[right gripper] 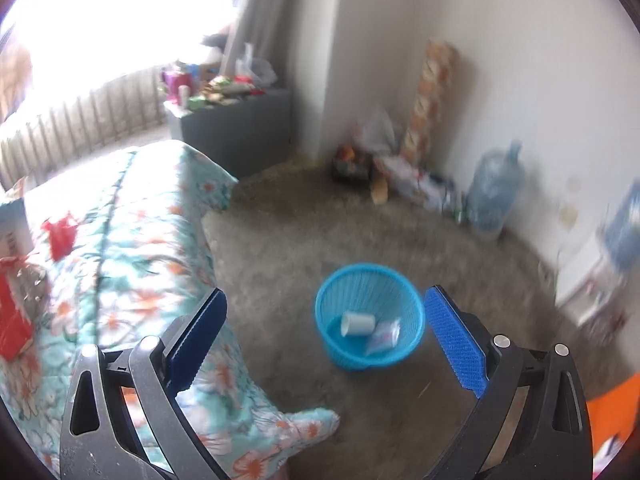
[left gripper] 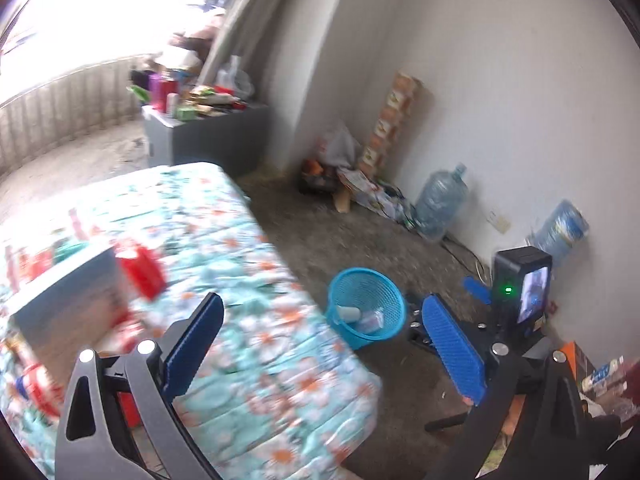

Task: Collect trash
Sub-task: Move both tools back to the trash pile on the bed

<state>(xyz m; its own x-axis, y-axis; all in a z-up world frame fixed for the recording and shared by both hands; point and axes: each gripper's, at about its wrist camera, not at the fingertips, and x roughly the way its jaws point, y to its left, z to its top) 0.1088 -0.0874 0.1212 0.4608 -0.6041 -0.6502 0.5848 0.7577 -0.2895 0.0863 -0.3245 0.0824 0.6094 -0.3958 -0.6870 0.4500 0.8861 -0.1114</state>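
A blue mesh basket (left gripper: 366,306) stands on the carpet beside the bed; it also shows in the right wrist view (right gripper: 370,316). Inside it lie a white cylinder (right gripper: 357,323) and a small clear packet (right gripper: 384,336). Red wrappers (left gripper: 141,270) lie on the floral bedspread (left gripper: 240,280), also in the right wrist view (right gripper: 60,234). My left gripper (left gripper: 324,344) is open and empty above the bed's edge. My right gripper (right gripper: 326,340) is open and empty, hanging above the basket. The right gripper also shows in the left wrist view (left gripper: 476,304).
A white box (left gripper: 68,300) sits on the bed. Large water jugs (left gripper: 440,204) and a pile of bags and papers (left gripper: 352,176) line the wall. A grey cabinet (left gripper: 212,136) with clutter stands by the window. An orange object (right gripper: 612,404) is at lower right.
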